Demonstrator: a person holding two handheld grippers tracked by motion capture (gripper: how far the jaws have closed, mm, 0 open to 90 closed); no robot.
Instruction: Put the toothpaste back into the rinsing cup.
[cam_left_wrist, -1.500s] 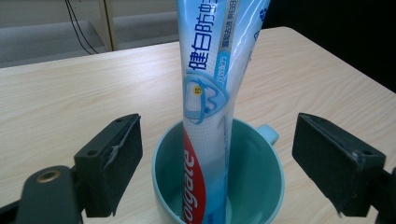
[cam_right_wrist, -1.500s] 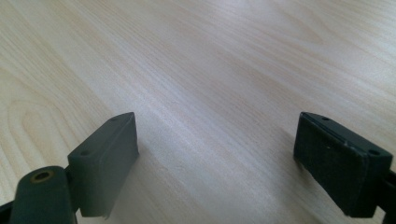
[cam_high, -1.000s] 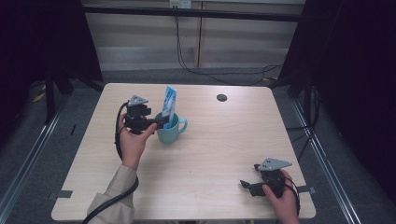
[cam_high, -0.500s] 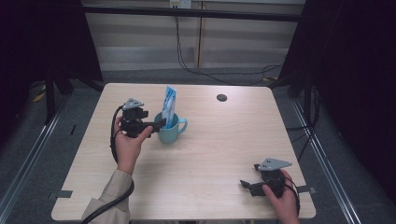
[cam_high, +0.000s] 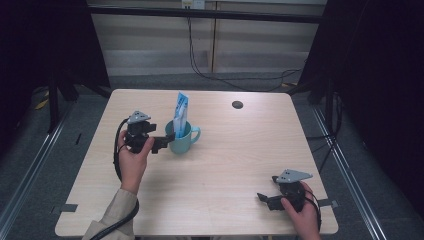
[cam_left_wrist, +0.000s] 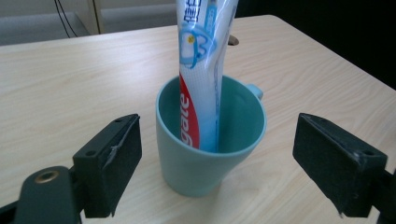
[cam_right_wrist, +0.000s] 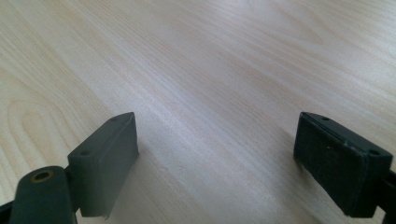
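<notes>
- Reaching in from the near-left edge, the left hand (cam_high: 131, 159) came up the table (cam_high: 235, 165) with the forearm angled toward the middle and the wrist fairly straight, sleeve showing at the bottom.
- It held the left gripper (cam_high: 165, 142) roughly level, pointed sideways at the cup (cam_high: 182, 140), tips right at the cup's left side.
- Jaws on that one were spread wide in the left gripper view, one on each side of the cup (cam_left_wrist: 208, 144) with clear table showing between pad and cup wall, so nothing was pinched.
- The cup was teal, upright, sitting left of the table's middle, handle turned away from the gripper.
- A toothpaste tube (cam_left_wrist: 201, 70) stood in it, leaning on the rim and sticking well out the top.
- Over at the near-right corner, the right hand (cam_high: 300, 210) rested low on the table, its right gripper (cam_high: 265, 200) pointing left across the wood.
- Its jaws were spread wide too, just bare wood between them, well apart from the cup.
</notes>
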